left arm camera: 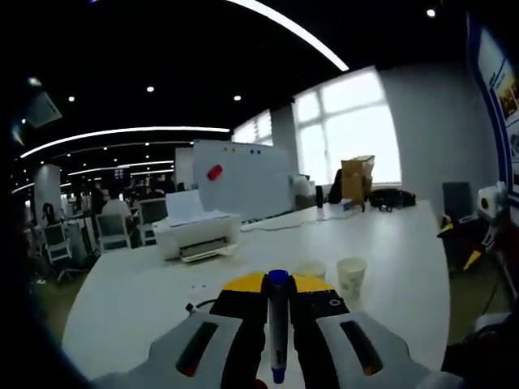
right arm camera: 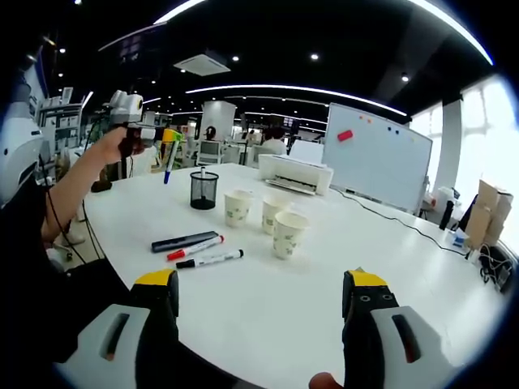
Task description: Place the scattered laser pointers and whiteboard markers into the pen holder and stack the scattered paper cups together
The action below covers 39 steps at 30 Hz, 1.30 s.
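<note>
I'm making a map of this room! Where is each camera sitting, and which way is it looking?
Left gripper view: rides the raised left gripper, shut on a blue marker, looking down the table toward the printer, whiteboard and windows.
Right gripper view: rides the open right gripper low over the table, facing three paper cups, the pen holder and loose markers; the person's arm lifts the left gripper at the left.
Shared: table, printer, whiteboard, cups.

Left gripper (left arm camera: 277, 340) clamped on blue marker (left arm camera: 277, 324); beyond, two paper cups (left arm camera: 351, 275) on white table (left arm camera: 162, 284).
</note>
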Each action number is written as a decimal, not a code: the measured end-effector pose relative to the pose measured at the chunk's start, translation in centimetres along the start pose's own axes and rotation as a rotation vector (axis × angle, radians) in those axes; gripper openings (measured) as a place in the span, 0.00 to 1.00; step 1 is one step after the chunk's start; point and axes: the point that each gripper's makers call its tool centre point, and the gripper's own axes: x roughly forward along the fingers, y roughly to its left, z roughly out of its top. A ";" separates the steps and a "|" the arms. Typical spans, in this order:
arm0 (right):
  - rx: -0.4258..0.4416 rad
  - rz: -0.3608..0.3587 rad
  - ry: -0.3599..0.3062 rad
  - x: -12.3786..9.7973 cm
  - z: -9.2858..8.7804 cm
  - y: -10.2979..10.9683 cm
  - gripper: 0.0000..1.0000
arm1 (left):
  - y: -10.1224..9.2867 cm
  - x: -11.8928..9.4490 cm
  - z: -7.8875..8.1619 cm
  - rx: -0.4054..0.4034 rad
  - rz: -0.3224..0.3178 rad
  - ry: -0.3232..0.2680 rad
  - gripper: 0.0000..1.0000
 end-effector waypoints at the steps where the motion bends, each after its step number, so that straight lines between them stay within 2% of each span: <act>1: 0.000 -0.001 0.000 0.0 0.0 0.0 0.78 | 0.1 0.0 0.1 0.001 0.002 -0.003 0.15; 21: -0.010 -0.005 -0.002 -0.2 0.4 -0.1 0.78 | 1.0 0.2 0.9 0.011 0.027 -0.021 0.15; 33: -0.012 -0.006 -0.001 -0.2 0.4 -0.1 0.78 | 1.3 0.2 1.7 0.023 0.036 -0.052 0.15; 39: -0.013 -0.007 -0.001 -0.3 0.5 0.0 0.78 | 1.8 0.4 1.6 0.025 0.047 -0.053 0.15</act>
